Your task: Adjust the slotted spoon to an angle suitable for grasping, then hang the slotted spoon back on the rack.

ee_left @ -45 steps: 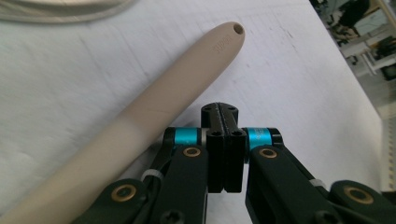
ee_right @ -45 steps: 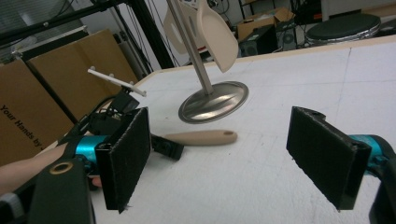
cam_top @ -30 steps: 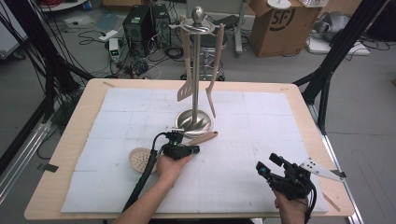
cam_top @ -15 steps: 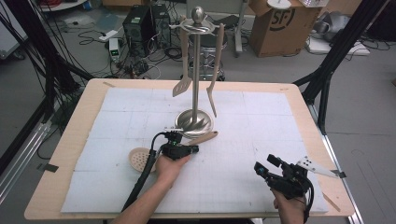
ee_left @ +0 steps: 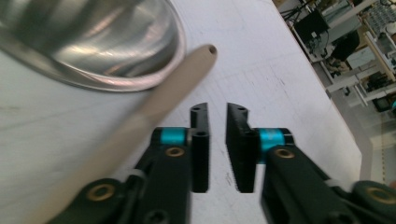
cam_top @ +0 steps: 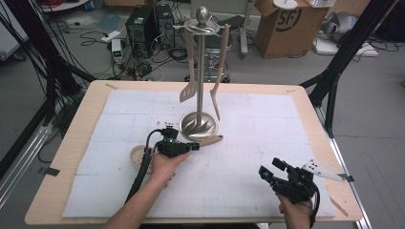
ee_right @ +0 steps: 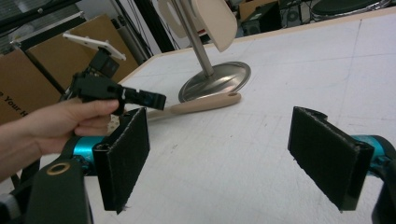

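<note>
Spoon handle (ee_left: 159, 102) freed beside the stand base (ee_left: 93, 42)
Left gripper (ee_left: 217, 140), jaws just parted, holds nothing; right gripper (ee_right: 233, 154) gapes wide, empty.

Grey floor (cam_top: 367, 109) (cables (cam_top: 95, 28), cardboard box (cam_top: 282, 26))

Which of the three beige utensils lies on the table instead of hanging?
The skimmer beside the stand's base; the slotted turner and other utensil hang.
</note>
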Available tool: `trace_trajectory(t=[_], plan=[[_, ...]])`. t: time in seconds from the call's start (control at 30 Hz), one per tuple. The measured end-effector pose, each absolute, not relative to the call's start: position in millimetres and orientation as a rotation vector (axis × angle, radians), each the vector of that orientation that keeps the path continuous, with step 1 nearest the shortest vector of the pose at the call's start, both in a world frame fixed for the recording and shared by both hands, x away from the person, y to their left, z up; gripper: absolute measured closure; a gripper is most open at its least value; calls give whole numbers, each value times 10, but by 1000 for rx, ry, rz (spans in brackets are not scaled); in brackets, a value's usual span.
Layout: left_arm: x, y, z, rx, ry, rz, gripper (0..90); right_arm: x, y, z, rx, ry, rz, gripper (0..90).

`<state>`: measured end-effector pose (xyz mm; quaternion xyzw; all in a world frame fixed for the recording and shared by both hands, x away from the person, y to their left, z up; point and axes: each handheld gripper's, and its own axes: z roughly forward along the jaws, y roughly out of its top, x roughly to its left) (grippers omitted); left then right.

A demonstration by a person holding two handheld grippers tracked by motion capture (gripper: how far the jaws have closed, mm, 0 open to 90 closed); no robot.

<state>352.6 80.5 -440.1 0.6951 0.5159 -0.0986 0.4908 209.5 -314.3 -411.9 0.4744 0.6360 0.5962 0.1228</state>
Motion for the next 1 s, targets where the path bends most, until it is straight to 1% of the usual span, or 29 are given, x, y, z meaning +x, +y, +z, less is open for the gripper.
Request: trace_trajectory(t=[0.17,0.23,0.27,0.3,0.4,0.53,0.73,0.83,0.9,1.0], plan=[[3610,1001,-4371,1682,1286,-232,609,2103,-3152,-4126,1382,1852,1738,198],[3635,1028,-4363,1734,1280,-213,564,2104,-3149,-4128,1380,1859,1736,198],[3644,1033,-4365,1755,1284,-215,524,2104,-3144,-4127,1381,1862,1737,198],[3649,1036,-4371,1774,1283,-215,517,2106,-3142,-4128,1378,1863,1735,198],[3653,1022,-4383,1818,1275,-189,518,2107,-3141,-4126,1377,1863,1736,198],[3670,1040,-4383,1827,1287,-168,520,2106,-3147,-4125,1378,1857,1740,198],[3700,1056,-4424,1886,1303,-191,509,2104,-3150,-4126,1376,1860,1740,198],[3693,1001,-4463,1960,1300,-188,513,2100,-3157,-4125,1382,1858,1741,198],[3694,994,-4452,1982,1299,-170,547,2098,-3158,-4123,1380,1856,1742,198],[3687,962,-4438,2040,1272,-107,609,2098,-3156,-4123,1381,1857,1743,198]])
